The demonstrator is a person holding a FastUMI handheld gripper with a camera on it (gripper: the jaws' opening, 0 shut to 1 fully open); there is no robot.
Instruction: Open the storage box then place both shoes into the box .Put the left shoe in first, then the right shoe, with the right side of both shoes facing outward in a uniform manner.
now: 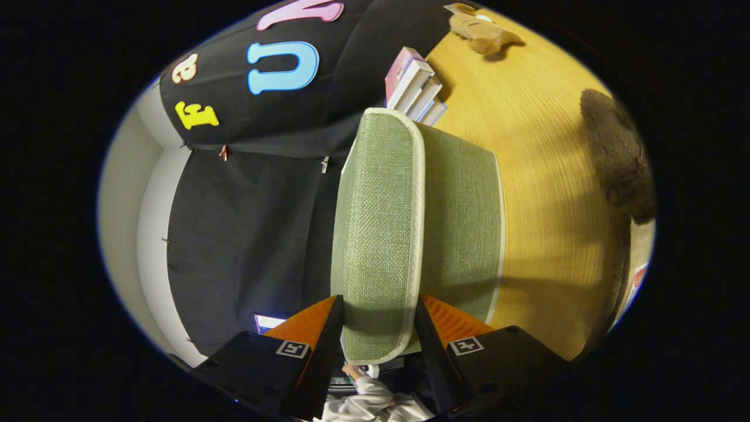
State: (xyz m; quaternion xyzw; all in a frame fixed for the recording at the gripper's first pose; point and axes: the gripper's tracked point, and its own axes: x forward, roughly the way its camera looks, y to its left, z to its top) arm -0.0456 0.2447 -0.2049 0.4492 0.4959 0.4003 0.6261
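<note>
Box interior (463, 223) hidden behind raised lid (378, 234)

Storage box (457, 217): we see sage green woven fabric, a coarse basket-weave texture.
Box lid (378, 234): the same green weave, edged all round with pale cream piping.
Table (545, 176): warm honey-yellow wood with fine curved grain.
Books (416, 88): white page edges; the far one has a pink and purple cover.
Plush toy (480, 29): we make out light tan-brown fur, at the far end of the table.
Furry thing (618, 158): dark grey-brown and shaggy, to the right of the box.
Sleeve (375, 398): we read it as light grey.
</note>
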